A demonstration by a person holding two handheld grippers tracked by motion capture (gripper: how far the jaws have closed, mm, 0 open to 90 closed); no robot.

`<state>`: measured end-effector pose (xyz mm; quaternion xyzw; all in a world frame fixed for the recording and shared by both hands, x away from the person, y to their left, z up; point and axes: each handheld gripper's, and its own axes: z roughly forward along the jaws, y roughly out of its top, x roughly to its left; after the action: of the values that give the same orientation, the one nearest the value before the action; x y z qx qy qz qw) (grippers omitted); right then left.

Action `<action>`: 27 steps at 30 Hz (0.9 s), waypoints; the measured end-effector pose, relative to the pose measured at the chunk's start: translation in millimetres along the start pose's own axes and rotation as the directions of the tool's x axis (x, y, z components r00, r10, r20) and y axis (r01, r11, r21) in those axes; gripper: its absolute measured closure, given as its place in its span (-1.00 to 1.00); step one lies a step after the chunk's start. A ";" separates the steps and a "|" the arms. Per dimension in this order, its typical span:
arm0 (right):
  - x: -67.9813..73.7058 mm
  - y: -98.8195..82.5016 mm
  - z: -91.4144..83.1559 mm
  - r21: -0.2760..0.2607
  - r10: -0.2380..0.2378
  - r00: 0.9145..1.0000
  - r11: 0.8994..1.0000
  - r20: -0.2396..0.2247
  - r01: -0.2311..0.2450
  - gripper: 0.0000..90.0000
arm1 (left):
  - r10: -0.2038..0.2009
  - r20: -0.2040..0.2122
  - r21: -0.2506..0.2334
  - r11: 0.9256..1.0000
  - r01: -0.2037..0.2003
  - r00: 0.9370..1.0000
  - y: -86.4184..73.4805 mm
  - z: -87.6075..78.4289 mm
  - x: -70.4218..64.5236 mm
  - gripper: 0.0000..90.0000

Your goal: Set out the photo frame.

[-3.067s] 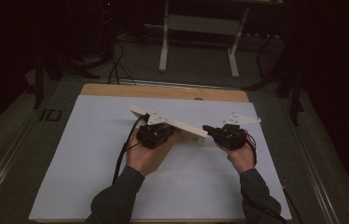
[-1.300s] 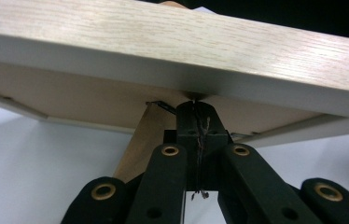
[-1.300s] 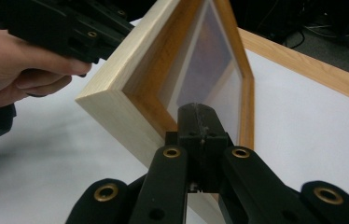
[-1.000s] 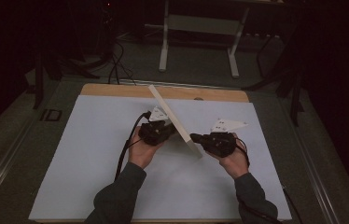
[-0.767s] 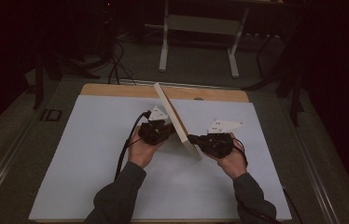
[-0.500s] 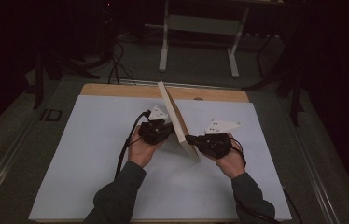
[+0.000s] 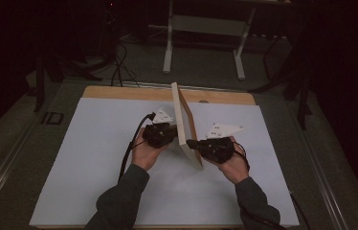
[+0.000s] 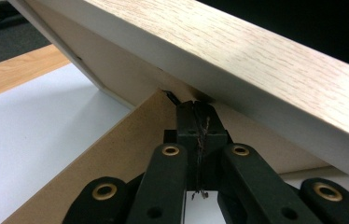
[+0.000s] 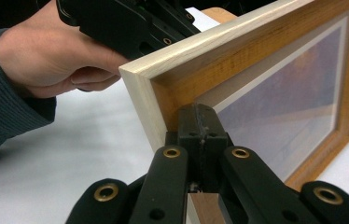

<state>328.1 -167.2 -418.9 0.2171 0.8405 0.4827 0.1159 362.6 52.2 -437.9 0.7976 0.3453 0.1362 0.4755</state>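
A light wooden picture frame stands on its long edge on the white sheet, its glass facing right. My left gripper is shut behind it, and its tip touches the frame's back beside the brown backing board. My right gripper is shut too, with its tip against the inner rim of the frame's front near the lower corner. Nothing sits between either pair of jaws. In the right gripper view, the left hand and its gripper show beyond the frame.
A white sheet covers most of the wooden table. Beyond the far edge stand a metal stand's legs and cables on a dark floor. A cable trails from the left gripper.
The frame has been tipped up from a low slant to standing nearly upright on its edge. Both hands have drawn in closer to it, the right one shifting slightly left.
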 end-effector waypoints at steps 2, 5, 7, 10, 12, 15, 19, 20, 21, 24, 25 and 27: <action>0.7 0.4 0.7 0.000 -0.001 1.000 1.000 -0.002 0.001 1.00 | -0.003 0.003 -0.001 1.000 0.003 1.000 -0.1 0.3 0.5 1.00; 2.0 1.3 2.3 0.001 -0.005 1.000 1.000 -0.005 0.005 1.00 | -0.010 0.027 0.001 1.000 0.010 1.000 -0.5 0.6 3.6 1.00; 2.8 1.6 3.5 0.000 -0.005 1.000 1.000 -0.008 0.005 1.00 | -0.020 0.042 0.001 1.000 0.020 0.999 -1.0 0.5 5.1 1.00; 3.8 1.7 4.3 -0.003 -0.007 1.000 1.000 -0.014 0.007 1.00 | -0.022 0.065 0.001 1.000 0.022 0.998 -1.7 0.4 6.9 1.00; 5.3 1.8 5.3 -0.006 -0.006 1.000 1.000 -0.016 0.006 1.00 | -0.021 0.073 -0.001 1.000 0.021 0.997 -1.9 0.7 7.0 1.00; 6.1 2.4 6.1 -0.006 -0.007 1.000 1.000 -0.018 0.007 1.00 | -0.021 0.082 -0.004 1.000 0.022 0.996 -2.1 1.3 7.1 1.00; 8.3 3.7 7.8 -0.001 -0.016 1.000 1.000 -0.018 0.016 1.00 | -0.027 0.111 -0.006 1.000 0.028 0.993 -2.5 3.1 7.7 1.00; 8.6 3.9 8.2 -0.002 -0.018 1.000 1.000 -0.018 0.018 1.00 | -0.026 0.118 -0.006 1.000 0.027 0.993 -2.6 3.3 8.0 1.00; 8.9 3.9 8.5 -0.003 -0.019 1.000 1.000 -0.019 0.019 1.00 | -0.029 0.127 -0.007 1.000 0.030 0.991 -2.8 3.5 8.6 1.00; 8.5 3.5 8.5 -0.008 -0.017 1.000 1.000 -0.025 0.016 1.00 | -0.027 0.132 -0.008 1.000 0.028 0.991 -3.0 3.7 9.2 1.00; 8.5 3.4 8.6 -0.009 -0.016 1.000 1.000 -0.025 0.016 1.00 | -0.027 0.134 -0.009 1.000 0.029 0.991 -3.1 3.8 9.6 1.00; 8.7 3.6 8.9 -0.008 -0.015 1.000 1.000 -0.024 0.014 1.00 | -0.028 0.138 -0.010 1.000 0.029 0.990 -3.3 4.0 10.3 1.00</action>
<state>325.0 -154.7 -420.3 0.2047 0.8415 0.4877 0.1100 370.8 57.6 -443.9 0.7972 0.3220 0.0759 0.5050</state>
